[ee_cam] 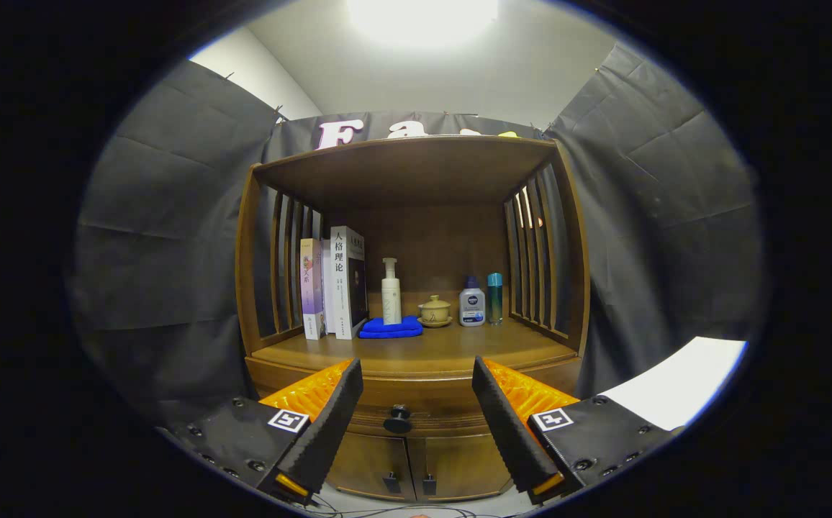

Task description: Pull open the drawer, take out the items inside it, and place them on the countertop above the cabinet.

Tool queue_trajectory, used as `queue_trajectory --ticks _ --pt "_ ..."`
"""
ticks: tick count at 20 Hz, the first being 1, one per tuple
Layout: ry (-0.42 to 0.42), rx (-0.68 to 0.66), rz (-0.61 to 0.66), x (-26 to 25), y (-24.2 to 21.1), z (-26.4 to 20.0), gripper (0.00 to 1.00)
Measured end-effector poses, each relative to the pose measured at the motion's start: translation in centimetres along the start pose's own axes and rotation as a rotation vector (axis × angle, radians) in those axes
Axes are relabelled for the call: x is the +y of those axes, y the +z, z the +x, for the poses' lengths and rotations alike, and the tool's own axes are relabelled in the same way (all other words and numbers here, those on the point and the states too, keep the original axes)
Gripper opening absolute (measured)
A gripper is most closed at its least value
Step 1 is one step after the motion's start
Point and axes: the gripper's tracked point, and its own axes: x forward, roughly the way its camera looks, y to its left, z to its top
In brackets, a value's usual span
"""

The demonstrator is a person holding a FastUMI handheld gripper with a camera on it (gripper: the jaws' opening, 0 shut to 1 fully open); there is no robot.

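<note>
**Tool held open before the shut drawer**

The drawer [405, 406] is closed, so whatever lies inside is hidden. Its dark knob [398, 419] sits between the fingers and beyond them, not touched. Below it, the two cabinet doors [416, 467] are partly covered by the fingers, and their lower edge is cut off near some loose cables on the floor.

The tool [416, 460] is spread wide, holding nothing, with clear space between its fingers straight to the knob.

The bench [416, 352] above the drawer has a bare front strip. Further back stand the books [333, 284] at the left, then a pump bottle [391, 291] behind a folded blue cloth [391, 329], a lidded cup [435, 311] on a saucer, a white bottle [471, 302] and a slim teal bottle [494, 297]. The labels are too small to make out.

Slatted sides and a wooden top enclose the bench. Black cloth walls surround the cabinet, with a bright ceiling light overhead.
</note>
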Motion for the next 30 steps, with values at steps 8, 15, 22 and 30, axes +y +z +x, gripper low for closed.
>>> queue_trajectory --ticks 8,15,22,30 --pt "0.01 0.0 -0.013 0.7 -0.4 0.0 0.97" --pt "0.022 0.007 -0.017 1.3 -1.0 0.1 0.97" --pt "0.028 0.005 -0.005 1.7 -0.5 0.6 0.97" --pt "0.031 0.023 -0.027 2.0 -0.4 4.3 0.97"
